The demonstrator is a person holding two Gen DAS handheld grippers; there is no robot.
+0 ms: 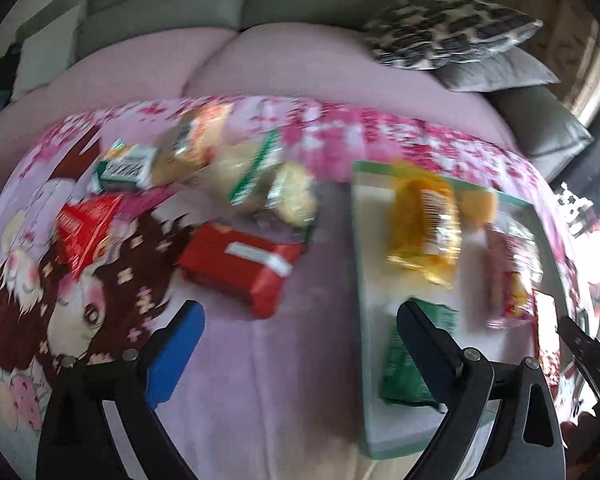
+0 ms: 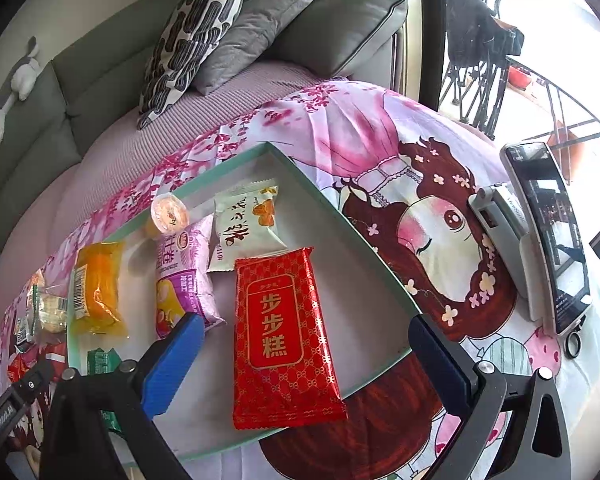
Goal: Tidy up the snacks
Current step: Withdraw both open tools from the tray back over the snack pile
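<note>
A shallow tray with a pale green rim (image 2: 340, 208) lies on the cartoon-print cloth. My right gripper (image 2: 308, 356) hangs open over it. A red packet with gold characters (image 2: 284, 340) lies flat in the tray between its fingers, touched by neither pad. Beside it lie a white packet (image 2: 248, 224), a purple one (image 2: 184, 268), a yellow one (image 2: 96, 288) and a jelly cup (image 2: 170, 210). In the blurred left wrist view my left gripper (image 1: 300, 340) is open and empty, above the cloth just left of the tray (image 1: 358, 240). Ahead of it lies a loose red packet (image 1: 240, 268).
Left of the tray lie more loose snacks: a red triangular pack (image 1: 88, 228), a green-white box (image 1: 124, 168) and clear biscuit packs (image 1: 260, 184). A phone on a stand (image 2: 548, 232) stands right of the tray. A sofa with cushions (image 2: 204, 32) is behind.
</note>
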